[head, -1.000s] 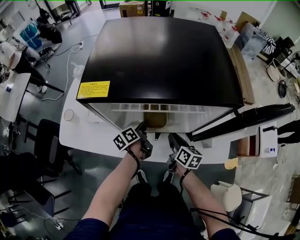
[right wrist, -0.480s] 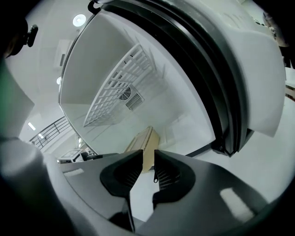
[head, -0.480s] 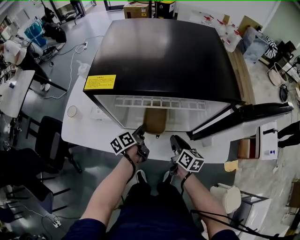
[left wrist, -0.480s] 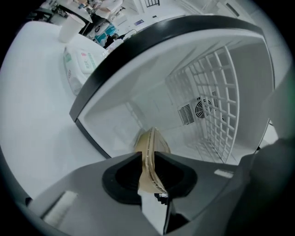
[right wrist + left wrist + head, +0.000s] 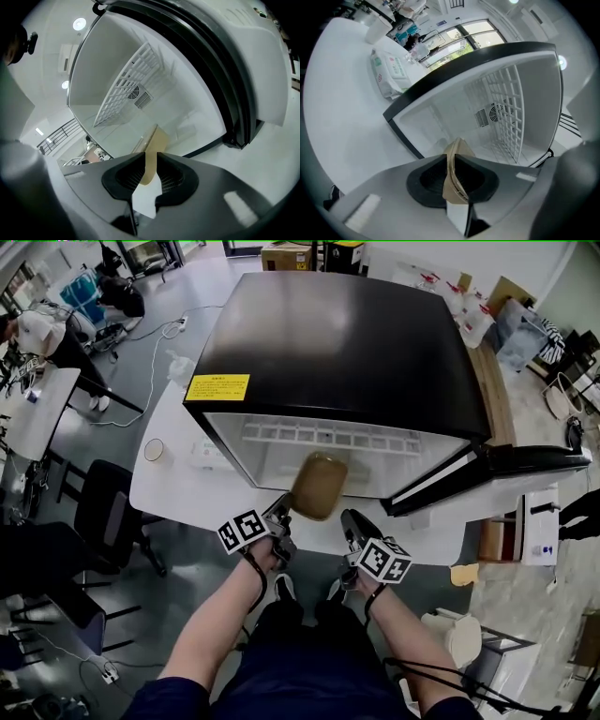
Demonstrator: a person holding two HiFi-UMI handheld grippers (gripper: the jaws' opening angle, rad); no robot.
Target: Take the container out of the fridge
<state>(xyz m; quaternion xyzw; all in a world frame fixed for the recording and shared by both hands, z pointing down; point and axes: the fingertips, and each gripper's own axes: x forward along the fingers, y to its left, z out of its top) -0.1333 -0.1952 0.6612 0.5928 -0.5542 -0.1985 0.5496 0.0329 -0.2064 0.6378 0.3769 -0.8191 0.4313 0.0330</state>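
A flat tan container point(image 5: 319, 486) hangs just outside the open front of the black fridge point(image 5: 337, 343), over the white table's edge. My left gripper point(image 5: 284, 510) pinches its left rim; the jaws are still closing, with the rim point(image 5: 452, 173) pressed between the pads. My right gripper point(image 5: 348, 519) grips the opposite rim, and the tan edge point(image 5: 152, 152) fills the gap between its pads. Behind the container, the white fridge interior point(image 5: 281, 460) and its wire shelf point(image 5: 328, 439) hold nothing else that I can see.
The fridge door point(image 5: 506, 465) stands swung open to the right. On the white table point(image 5: 178, 493), left of the fridge, are a paper cup point(image 5: 155, 449) and a pack of wipes point(image 5: 208, 454). A black chair point(image 5: 103, 521) stands at the left.
The container has come out of the fridge toward me, from deep on the floor of the fridge to just outside its front. Both grippers stayed low at the table's edge.
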